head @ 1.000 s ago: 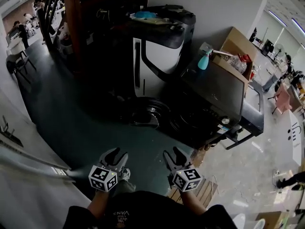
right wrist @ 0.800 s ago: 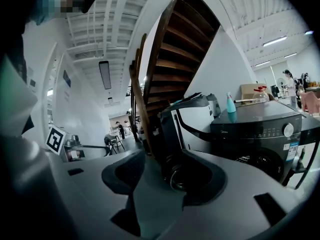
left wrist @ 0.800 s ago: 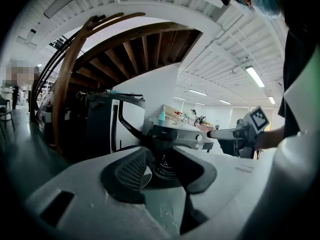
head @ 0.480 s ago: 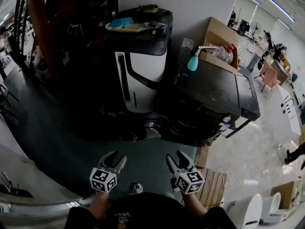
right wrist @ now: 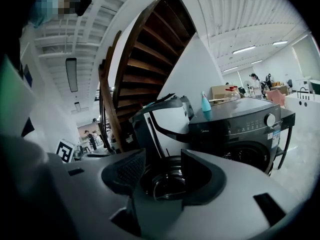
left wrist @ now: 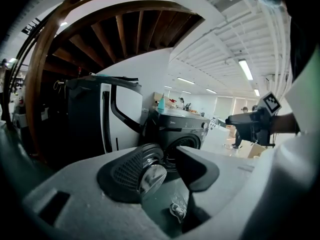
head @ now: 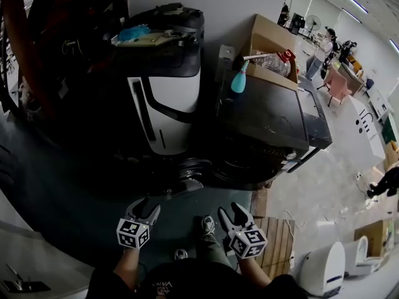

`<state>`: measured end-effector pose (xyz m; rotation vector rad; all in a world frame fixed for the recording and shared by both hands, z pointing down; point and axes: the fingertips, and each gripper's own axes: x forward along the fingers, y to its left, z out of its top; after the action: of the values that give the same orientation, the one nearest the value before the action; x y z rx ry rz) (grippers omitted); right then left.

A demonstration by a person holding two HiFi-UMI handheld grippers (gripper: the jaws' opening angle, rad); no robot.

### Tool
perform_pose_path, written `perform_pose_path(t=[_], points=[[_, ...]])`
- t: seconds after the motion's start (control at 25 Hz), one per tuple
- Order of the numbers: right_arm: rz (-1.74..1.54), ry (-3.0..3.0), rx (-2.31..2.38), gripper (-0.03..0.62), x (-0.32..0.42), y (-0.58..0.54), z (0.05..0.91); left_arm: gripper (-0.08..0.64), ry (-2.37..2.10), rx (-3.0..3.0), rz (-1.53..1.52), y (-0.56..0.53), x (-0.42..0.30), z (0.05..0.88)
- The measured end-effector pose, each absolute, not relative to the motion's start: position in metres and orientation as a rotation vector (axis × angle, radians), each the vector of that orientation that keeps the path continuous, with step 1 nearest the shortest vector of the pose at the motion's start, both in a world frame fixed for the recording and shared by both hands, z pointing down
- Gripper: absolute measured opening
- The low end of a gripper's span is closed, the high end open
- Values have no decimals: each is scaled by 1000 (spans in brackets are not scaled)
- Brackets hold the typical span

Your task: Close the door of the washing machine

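Dark green floor (head: 68, 185) is lying open ahead of both tools. A staircase (right wrist: 147, 49) and a white-fronted appliance (head: 171, 101) are bounding its far edge, and a wooden pallet (head: 277, 245) its right. Washing machine (head: 268, 120) is standing beside the appliance, its round door (head: 189, 168) hanging open low over the floor. Left tool (head: 144, 206) and right tool (head: 232, 210) are hovering well short of the door. Both have jaws apart, having just been opening, and are gripping nothing.

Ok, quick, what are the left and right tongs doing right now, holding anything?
Left tongs: open, jaws just been opening, nothing between them.
Right tongs: open wide, nothing between them.
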<state>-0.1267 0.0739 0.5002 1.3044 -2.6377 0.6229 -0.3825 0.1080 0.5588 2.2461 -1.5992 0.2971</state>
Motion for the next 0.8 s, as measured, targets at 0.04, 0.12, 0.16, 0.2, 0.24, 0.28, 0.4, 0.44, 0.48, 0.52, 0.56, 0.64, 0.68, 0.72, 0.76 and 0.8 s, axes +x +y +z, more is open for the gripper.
perform_pose_path(t=[0.04,0.12,0.16,0.2,0.24,0.28,0.4,0.44,0.48,0.52,0.56,0.64,0.68,0.72,0.76,0.8], points=[[625,-2631,1300,201,-126,66,503,204,-1599,2242,311,98,-383,564],[632,-2619,1289,198,-126,48,504,222,-1595,2228,332,77,-386,574],[636,-2616,1283,198,-127,39,503,235,-1590,2220,340,67,-386,580],[637,-2616,1273,198,-129,29,503,245,-1584,2213,351,57,-386,585],[634,-2617,1257,196,-130,20,504,250,-1578,2210,363,47,-386,589],[632,-2621,1240,196,-131,11,505,256,-1573,2209,375,37,-384,594],[623,-2636,1176,195,-138,-15,506,262,-1566,2205,412,8,-382,606],[611,-2635,1148,194,-141,-23,510,265,-1567,2201,422,-2,-383,610],[601,-2630,1122,193,-142,-32,515,267,-1567,2197,430,-13,-383,615],[595,-2626,1102,192,-143,-40,519,270,-1566,2192,439,-24,-384,620],[596,-2625,1087,192,-144,-48,522,272,-1564,2187,450,-34,-384,625],[607,-2623,1068,192,-146,-64,526,276,-1555,2173,490,-51,-384,636],[613,-2620,1064,191,-147,-72,527,276,-1549,2164,519,-59,-385,643],[619,-2617,1061,190,-148,-79,527,280,-1541,2156,552,-67,-386,650],[625,-2616,1052,190,-150,-85,529,286,-1533,2146,584,-74,-387,657],[631,-2617,1035,190,-151,-91,532,294,-1526,2136,611,-82,-388,664]])
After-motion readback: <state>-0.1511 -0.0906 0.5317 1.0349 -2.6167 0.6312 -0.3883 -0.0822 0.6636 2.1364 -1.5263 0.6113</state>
